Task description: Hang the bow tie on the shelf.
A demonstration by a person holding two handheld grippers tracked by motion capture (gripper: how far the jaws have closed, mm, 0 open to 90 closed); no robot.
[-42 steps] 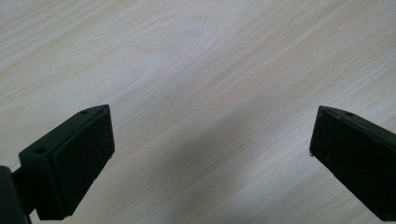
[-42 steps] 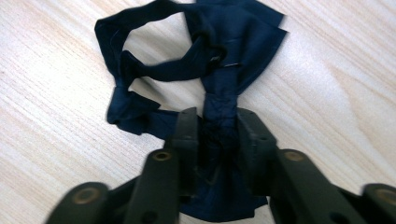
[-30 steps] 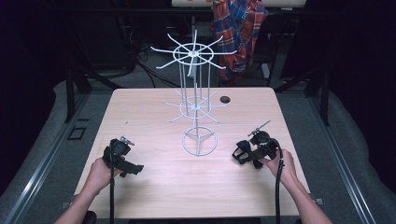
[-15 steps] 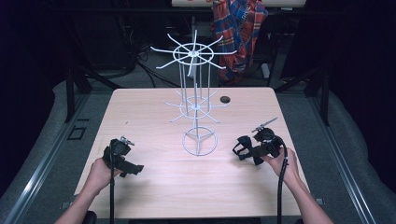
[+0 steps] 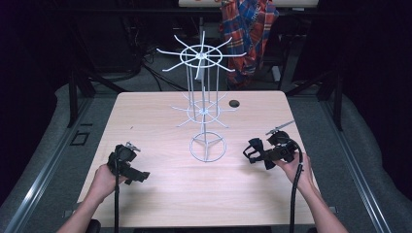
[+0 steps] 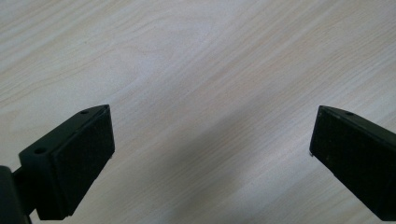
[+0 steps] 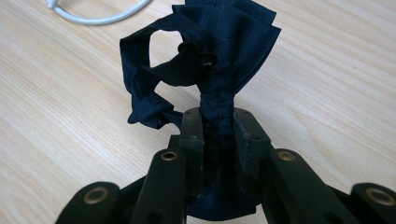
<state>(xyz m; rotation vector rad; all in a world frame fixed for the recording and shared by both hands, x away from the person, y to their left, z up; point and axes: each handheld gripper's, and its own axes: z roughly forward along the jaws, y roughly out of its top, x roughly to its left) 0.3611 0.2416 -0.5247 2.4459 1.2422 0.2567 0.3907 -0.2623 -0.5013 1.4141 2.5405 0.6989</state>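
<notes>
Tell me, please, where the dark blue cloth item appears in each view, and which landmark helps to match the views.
High view: the dark blue cloth item is right of centre, in the right hand-held gripper, right of the white wire rack's base ring.
Left gripper view: not in it.
Right gripper view: centre, rising from between the closed jaws.
Shared landmark: the base ring, at the top left in the right gripper view.

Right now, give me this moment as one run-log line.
left gripper: open, empty, over table | right gripper: shut on dark cloth | white wire rack: bare
</notes>
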